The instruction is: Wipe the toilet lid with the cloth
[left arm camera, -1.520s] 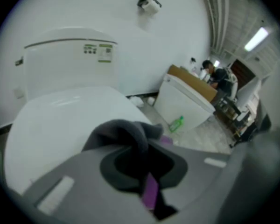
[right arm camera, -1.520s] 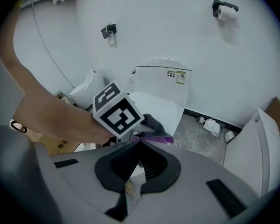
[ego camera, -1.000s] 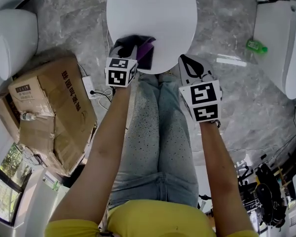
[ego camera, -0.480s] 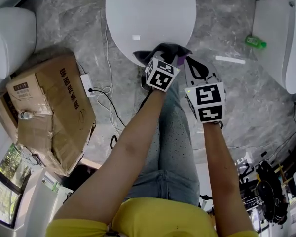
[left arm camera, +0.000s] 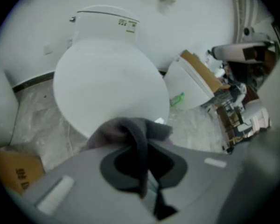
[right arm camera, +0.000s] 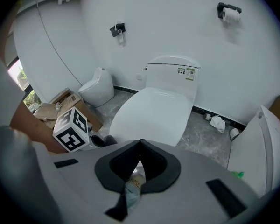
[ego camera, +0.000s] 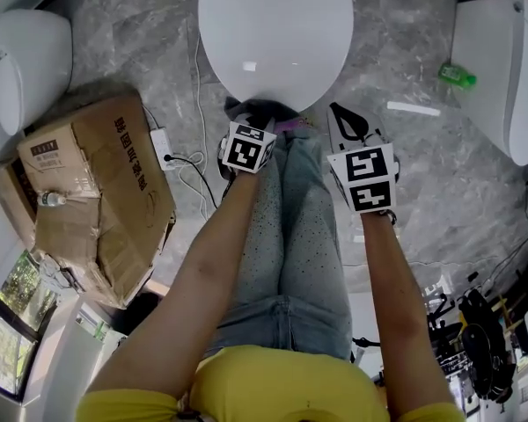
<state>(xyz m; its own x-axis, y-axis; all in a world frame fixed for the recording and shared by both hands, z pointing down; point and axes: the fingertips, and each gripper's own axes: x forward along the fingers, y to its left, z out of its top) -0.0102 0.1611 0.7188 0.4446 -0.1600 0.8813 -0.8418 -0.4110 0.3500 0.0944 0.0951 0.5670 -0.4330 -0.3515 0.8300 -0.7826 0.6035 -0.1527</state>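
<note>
Cloth: dark grey, bunched up, right at the near edge of the toilet lid.
My left tool: pinching the cloth.
My right tool: pressed together, holding nothing.
Lid: white, glossy, down.

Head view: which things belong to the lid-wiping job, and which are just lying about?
Job:
white oval toilet lid
dark grey cloth

Lying about:
brown cardboard box
small green plastic bottle
white power strip
spare white toilet at right

Your cloth is soft, matt grey fabric; the toilet lid looks smooth, hard and glossy.
</note>
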